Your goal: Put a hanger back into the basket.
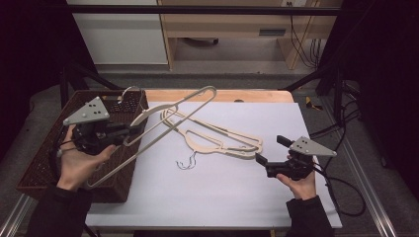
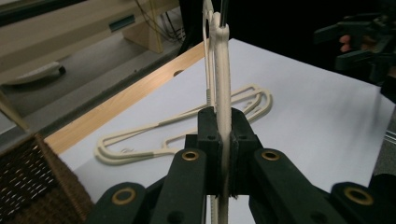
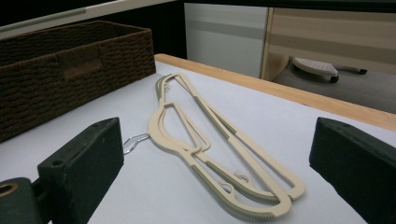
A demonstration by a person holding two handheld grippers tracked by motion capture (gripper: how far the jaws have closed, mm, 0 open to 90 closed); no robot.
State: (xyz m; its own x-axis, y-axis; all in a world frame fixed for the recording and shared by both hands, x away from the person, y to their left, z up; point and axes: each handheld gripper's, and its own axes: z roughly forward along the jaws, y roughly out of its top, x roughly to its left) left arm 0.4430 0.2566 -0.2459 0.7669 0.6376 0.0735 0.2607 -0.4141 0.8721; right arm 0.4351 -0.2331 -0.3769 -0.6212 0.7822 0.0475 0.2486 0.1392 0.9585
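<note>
At the bottom of the high view two hands come in, each holding a black gripper. The right gripper (image 1: 267, 149) is at the lower right, low over the white sheet (image 1: 222, 192), and its jaws stand wide apart with nothing between them. In the right gripper view the two black jaws rise at the left and right edges, and the cream hangers on the sheet (image 3: 219, 154) lie in the gap farther off, not touched. Those hangers are stacked flat, a little right of the middle of the high view, with their wire hooks (image 1: 187, 163) pointing toward the bottom of the frame. The left gripper (image 1: 129, 131) is at the middle left, above the brown woven basket (image 1: 39, 163). Its jaws are pressed tight on another cream hanger, the lifted hanger (image 1: 163, 123), which is up in the air and slants from the lower left to the upper middle. In the left gripper view the lifted hanger stands thin and straight between the closed pads (image 2: 208, 140). Far back is the wooden table edge (image 1: 247, 95), and a grey floor behind it.
</note>
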